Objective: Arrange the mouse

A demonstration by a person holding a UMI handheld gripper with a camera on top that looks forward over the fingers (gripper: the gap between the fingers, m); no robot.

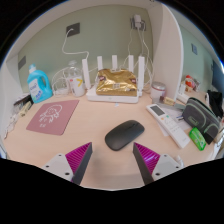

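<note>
A dark grey computer mouse [124,134] lies on the pale wooden desk [100,125], just ahead of my fingertips and slightly toward the right finger. My gripper [113,158] is open, its two magenta pads [78,159] spread wide with bare desk between them. A pink mouse mat [53,115] lies to the left, beyond the left finger, with nothing on it.
At the back stands a white router [114,82] with a golden packet on it. A blue detergent bottle [39,83] and a clear container [71,82] stand at the back left. To the right lie a remote [167,123], a black case [201,113] and small items.
</note>
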